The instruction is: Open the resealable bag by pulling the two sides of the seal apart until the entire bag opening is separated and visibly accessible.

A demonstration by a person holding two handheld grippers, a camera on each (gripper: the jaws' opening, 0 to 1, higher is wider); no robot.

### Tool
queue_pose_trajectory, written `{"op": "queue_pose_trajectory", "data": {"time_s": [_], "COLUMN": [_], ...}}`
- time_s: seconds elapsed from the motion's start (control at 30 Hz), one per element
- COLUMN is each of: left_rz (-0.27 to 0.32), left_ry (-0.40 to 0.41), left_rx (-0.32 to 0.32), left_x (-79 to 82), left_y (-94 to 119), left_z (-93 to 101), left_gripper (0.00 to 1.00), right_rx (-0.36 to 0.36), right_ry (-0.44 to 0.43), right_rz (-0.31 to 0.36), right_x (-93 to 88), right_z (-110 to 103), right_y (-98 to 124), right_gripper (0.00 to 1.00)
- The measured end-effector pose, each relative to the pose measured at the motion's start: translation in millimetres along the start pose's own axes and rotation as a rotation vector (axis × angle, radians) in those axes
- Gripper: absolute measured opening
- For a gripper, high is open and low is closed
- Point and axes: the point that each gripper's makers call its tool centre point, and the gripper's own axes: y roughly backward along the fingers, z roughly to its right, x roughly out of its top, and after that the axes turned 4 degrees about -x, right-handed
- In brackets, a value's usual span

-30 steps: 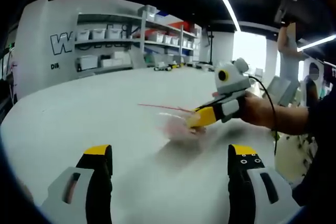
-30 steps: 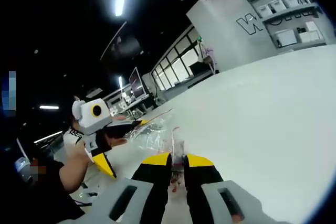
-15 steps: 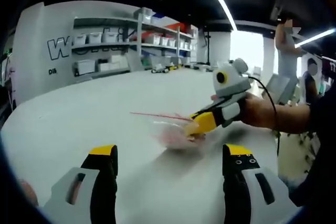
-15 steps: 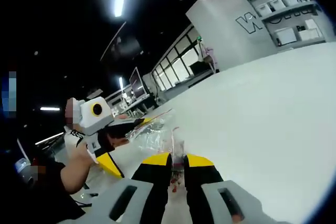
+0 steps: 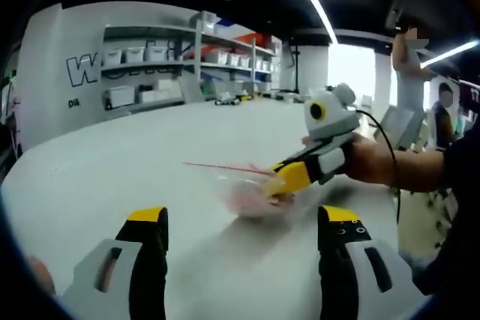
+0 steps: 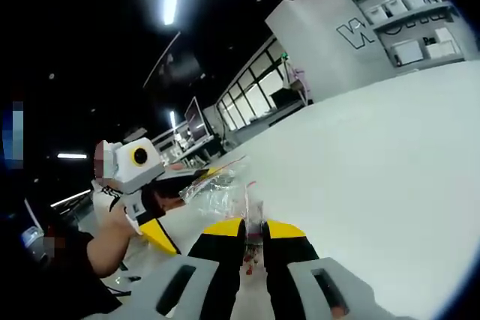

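A clear resealable bag (image 5: 251, 194) with a red seal line and pinkish contents hangs just above the white table (image 5: 112, 162). My right gripper (image 5: 276, 183) comes in from the right of the left gripper view, shut on the bag's edge. In the right gripper view its yellow-tipped jaws (image 6: 253, 224) are pinched together on the crinkled bag (image 6: 217, 194). My left gripper (image 5: 244, 219) is open wide, short of the bag, with nothing between its fingers. From the right gripper view the left gripper (image 6: 191, 213) stands open beside the bag, its upper finger near the plastic.
Shelves with white bins (image 5: 172, 65) line the far wall. The table's rounded edge (image 5: 405, 207) runs under the person's right forearm (image 5: 405, 170). A person (image 5: 414, 73) stands at the back right. Windows and desks (image 6: 247, 103) lie beyond the table.
The left gripper has edged slightly forward toward the bag. The bag has swayed and sagged a little in the right gripper, which keeps its hold.
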Motion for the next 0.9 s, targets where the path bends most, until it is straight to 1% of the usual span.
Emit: {"op": "queue_pose_trajectory", "data": {"time_s": [0.1,0.27,0.4,0.5,0.67,0.77,0.9], "left_rz": [0.002,0.009,0.019,0.025,0.027,0.022,0.021], "left_ry": [-0.003,-0.004,-0.018,-0.017,-0.013,-0.015,-0.015], "left_rx": [-0.001,-0.005,-0.006,-0.013,-0.019,-0.017,-0.019], "left_x": [0.3,1.3,2.9,3.8,3.4,2.0,1.6], "left_y": [-1.8,-2.7,-3.0,-3.8,-5.8,-7.0,-8.2], "left_z": [0.3,1.6,2.4,3.9,4.2,2.6,2.6], "left_gripper": [0.80,0.73,0.65,0.62,0.57,0.51,0.50], "right_rx": [0.001,-0.001,0.000,0.003,0.004,0.004,0.006], "right_ry": [-0.004,-0.004,-0.005,-0.012,-0.016,-0.015,-0.016], "right_rz": [-0.001,0.000,0.001,0.004,0.006,0.003,0.003], "right_x": [-2.0,-2.0,-2.2,-2.5,-3.2,-2.7,-2.0], "right_z": [-0.9,-0.4,-0.9,-1.3,-2.0,-1.0,0.4], "right_y": [0.1,0.6,0.8,1.3,2.3,2.3,2.2], "right_gripper": [0.06,0.06,0.06,0.06,0.06,0.06,0.06]}}
